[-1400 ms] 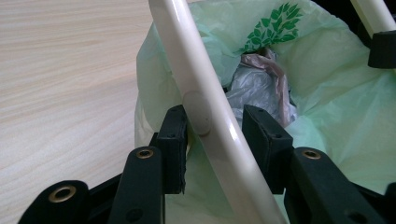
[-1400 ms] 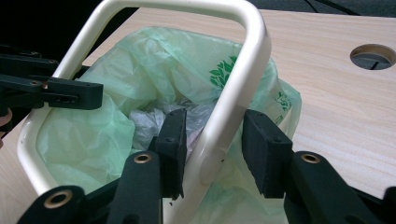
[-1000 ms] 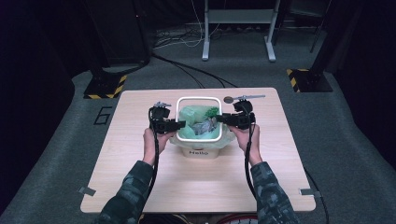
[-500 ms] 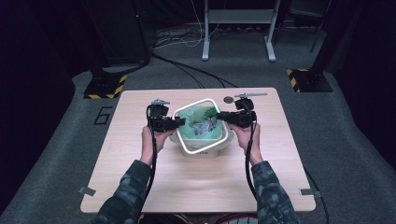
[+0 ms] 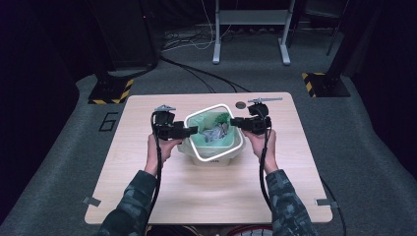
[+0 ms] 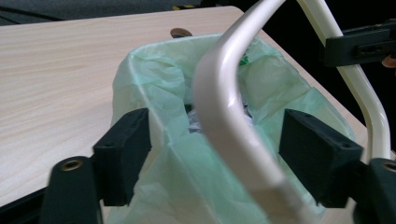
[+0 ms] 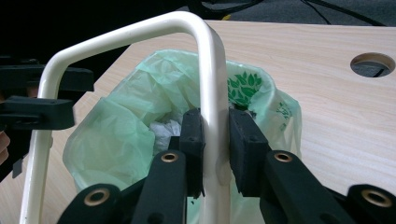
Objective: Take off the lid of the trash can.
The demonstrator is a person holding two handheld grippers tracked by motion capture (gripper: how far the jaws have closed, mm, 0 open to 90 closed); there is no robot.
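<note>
**Cream Ring Held Above the Lined Bin**

The wooden table (image 5: 196, 196) stood on grey carpet, where a figure that read as "6" (image 5: 109, 121) was marked just off the table's left edge. A round cable hole (image 5: 240, 105) sat near the far edge. The near half of the tabletop lay bare, and open wood also flanked the bin on both sides.

The small white bin (image 5: 216, 156) stood at the middle of the far half, lined with a pale green bag (image 5: 202, 136) that bore a darker green leaf print (image 7: 241, 85); no words could be read on it. Crumpled white paper (image 5: 215, 132) lay inside.

A cream ring (image 5: 212, 132), a rounded rectangular frame, sat tilted over the bin's mouth, between the two grippers.

The right gripper (image 7: 215, 140) was clamped on the ring's right side, its pads pressed against the bar from both sides. The left gripper (image 6: 215, 163) was at the ring's left side with its jaws spread wide, straddling the bar and the bag's folded edge, neither pad touching the bar. In the high view each hand held its gripper level with the bin's rim.
</note>
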